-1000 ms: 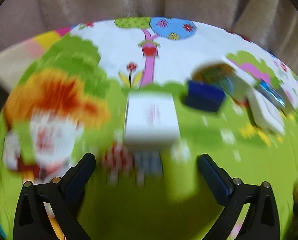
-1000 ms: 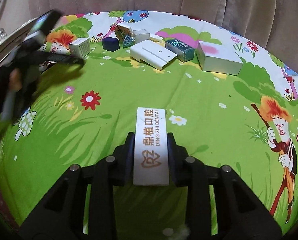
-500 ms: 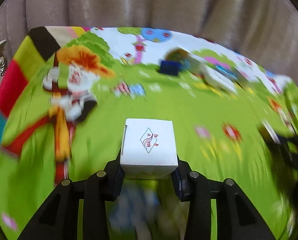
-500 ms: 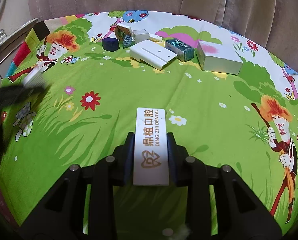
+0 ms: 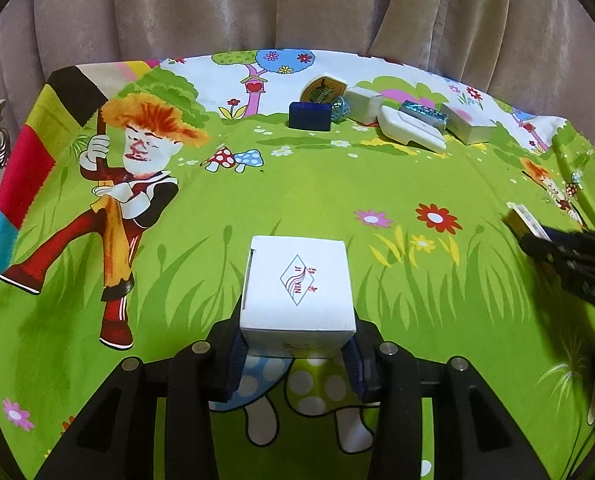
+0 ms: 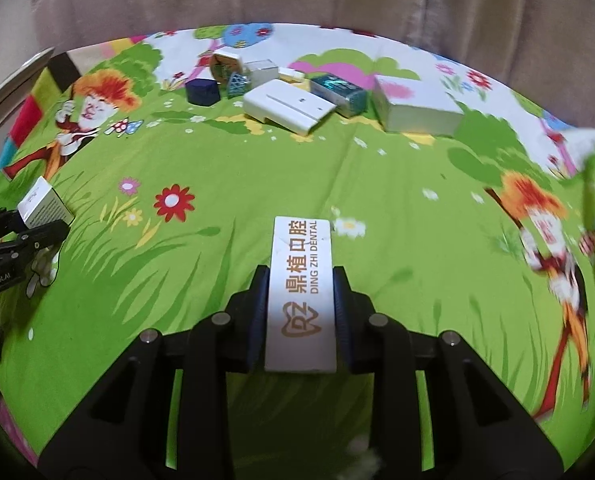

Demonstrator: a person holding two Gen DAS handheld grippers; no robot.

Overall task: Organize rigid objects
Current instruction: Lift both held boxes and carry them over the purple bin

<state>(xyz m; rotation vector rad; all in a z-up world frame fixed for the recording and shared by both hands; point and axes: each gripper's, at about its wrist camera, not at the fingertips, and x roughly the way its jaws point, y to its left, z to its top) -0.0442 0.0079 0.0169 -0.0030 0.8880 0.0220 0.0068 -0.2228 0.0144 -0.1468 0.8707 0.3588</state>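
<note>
Two boxes are in my grip, one per hand, both lifted above the green cartoon cloth (image 5: 417, 168). My left gripper (image 5: 297, 356) pinches a squat white box (image 5: 297, 284) with a red diamond logo on its top face; the blue pads press its two sides near the lower edge. Those jaws were closing within the last second, and the box now sits clamped between them. My right gripper (image 6: 300, 320) is pressed tight on a long narrow white box (image 6: 300, 292) printed with "DING ZHI DENTAL", the pads squeezing its long sides.

All the boxes I can see are closed, so I cannot tell what is in any of them.

Taking the flat white box (image 6: 287, 110) at the far edge of the cloth as my landmark: a teal patterned box (image 6: 339, 90) lies just beside it on its right, and beyond that a larger pale box (image 6: 413, 110). To the landmark's left sits a dark blue box (image 6: 203, 91), well apart from what I hold. Behind it stand a small white carton (image 6: 262, 70) and a round-edged tin (image 6: 224, 65), tilted upright. A beige curtain (image 5: 257, 4) hangs behind the whole row.
</note>
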